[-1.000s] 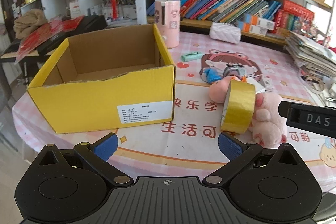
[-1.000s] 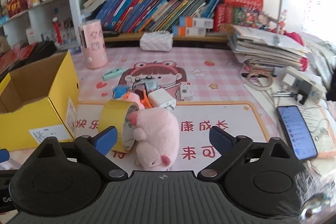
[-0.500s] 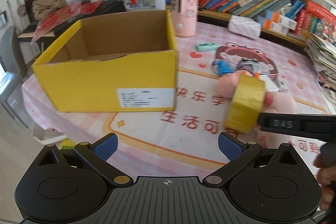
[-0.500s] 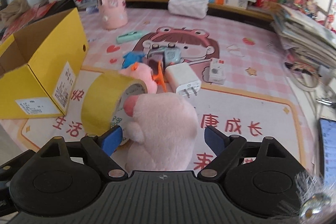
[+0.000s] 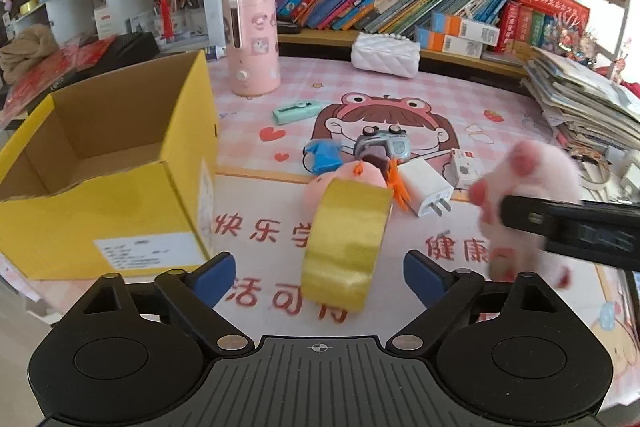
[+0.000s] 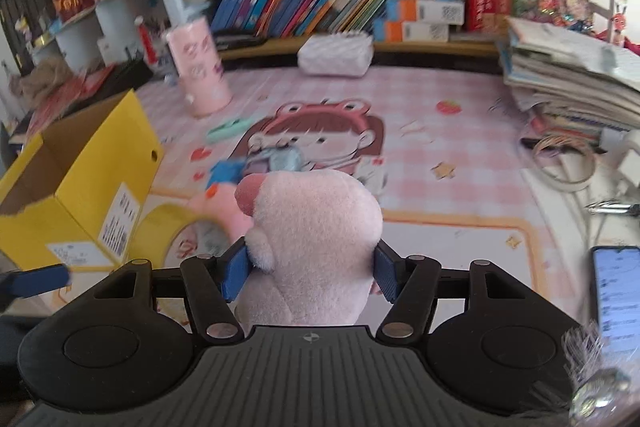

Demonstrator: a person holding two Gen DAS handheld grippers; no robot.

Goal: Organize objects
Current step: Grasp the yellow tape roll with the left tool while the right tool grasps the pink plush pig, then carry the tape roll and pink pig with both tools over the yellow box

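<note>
We see our right gripper [image 6: 308, 273] closing on the pink plush pig [image 6: 316, 239], both blue pads pressed into its soft sides and the toy raised off the pink mat [image 6: 440, 147]. Our left gripper [image 5: 319, 273] has its jaws closing too, yet they stand apart around the yellow tape roll [image 5: 346, 241] (upright on its edge on the mat) without touching it. The open yellow box [image 5: 104, 179] sits just left of the roll, and a white charger [image 5: 426, 189] lies beyond it.
</note>
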